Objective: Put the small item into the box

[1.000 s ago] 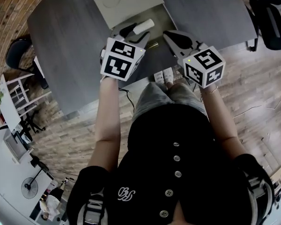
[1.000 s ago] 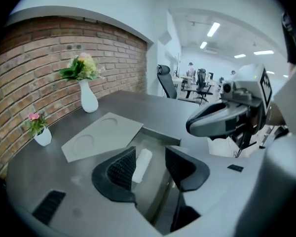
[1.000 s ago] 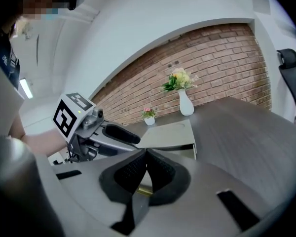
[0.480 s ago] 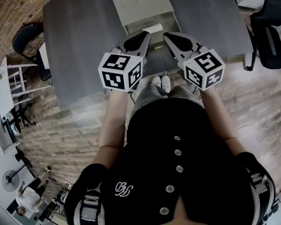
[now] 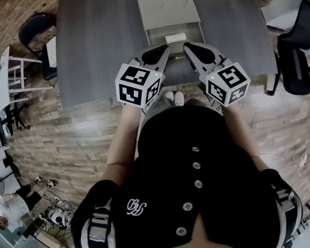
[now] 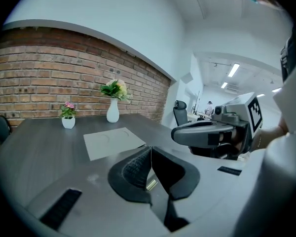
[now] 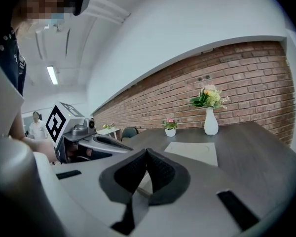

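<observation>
An open grey box point(image 5: 154, 35) sits on the dark table point(image 5: 98, 45), its lid point(image 5: 168, 6) lying flat behind it. A small white item point(image 5: 175, 37) lies inside the box. My left gripper point(image 5: 165, 49) is shut and holds nothing, its tip just short of the box's near left corner. My right gripper point(image 5: 186, 47) is also shut and holds nothing, at the near right corner. In the left gripper view the jaws point(image 6: 149, 151) meet, and a small brass-coloured thing point(image 6: 151, 183) shows on the table below them. The right gripper view shows its jaws point(image 7: 147, 153) closed too.
A white vase with flowers point(image 6: 113, 113) and a small flower pot point(image 6: 68, 121) stand at the table's far edge by the brick wall. Office chairs stand to the right point(image 5: 299, 40) and left point(image 5: 33, 35) of the table. The person stands at the near edge.
My left gripper was at the white item over the box a second ago; it has drawn back and stands shut. The item now lies in the box. The head view has shifted.
</observation>
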Motion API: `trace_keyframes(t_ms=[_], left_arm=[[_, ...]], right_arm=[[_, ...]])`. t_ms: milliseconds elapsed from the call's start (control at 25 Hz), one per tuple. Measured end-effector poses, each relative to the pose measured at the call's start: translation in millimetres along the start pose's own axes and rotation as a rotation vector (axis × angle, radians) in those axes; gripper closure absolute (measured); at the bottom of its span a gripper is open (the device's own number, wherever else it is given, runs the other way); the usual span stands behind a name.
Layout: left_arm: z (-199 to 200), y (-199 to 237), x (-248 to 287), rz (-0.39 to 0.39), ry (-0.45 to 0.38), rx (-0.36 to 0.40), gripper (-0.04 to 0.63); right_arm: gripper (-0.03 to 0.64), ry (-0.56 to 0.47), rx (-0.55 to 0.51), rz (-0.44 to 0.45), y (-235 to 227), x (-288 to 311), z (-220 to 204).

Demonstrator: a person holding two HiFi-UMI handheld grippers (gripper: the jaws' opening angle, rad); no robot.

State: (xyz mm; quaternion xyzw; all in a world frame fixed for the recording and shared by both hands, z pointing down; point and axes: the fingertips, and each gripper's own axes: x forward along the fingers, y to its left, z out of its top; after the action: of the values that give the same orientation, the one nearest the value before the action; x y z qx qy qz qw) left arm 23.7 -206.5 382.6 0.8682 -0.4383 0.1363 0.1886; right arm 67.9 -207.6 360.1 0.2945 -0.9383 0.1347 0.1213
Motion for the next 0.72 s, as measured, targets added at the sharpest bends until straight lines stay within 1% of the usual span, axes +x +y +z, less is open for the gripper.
trace_keyframes(t_ms=[80,280,480,720], left_arm=[[-6.1,-0.3,-2.2,0.009,0.007,-0.015,0.579],[-14.9,-0.4,-5.9,0.021,-0.003,-0.084,0.580],[-23.6,-0.6,-4.7,0.030,0.029,-0.066,0.581],[-28.7,-0.9,-8.1,0.016,0.038,-0.090,0.581]], right_arm=[[0.614,0.009,0.002,0.012,3.9,2.2,-2.2],[0.614,0.030,0.003,0.036,11.8,8.8,-7.7],[0.615,0.035,0.017,0.059,17.1,13.7,-11.6],[0.615,0.045,0.030,0.060,22.9,14.3,-17.8]])
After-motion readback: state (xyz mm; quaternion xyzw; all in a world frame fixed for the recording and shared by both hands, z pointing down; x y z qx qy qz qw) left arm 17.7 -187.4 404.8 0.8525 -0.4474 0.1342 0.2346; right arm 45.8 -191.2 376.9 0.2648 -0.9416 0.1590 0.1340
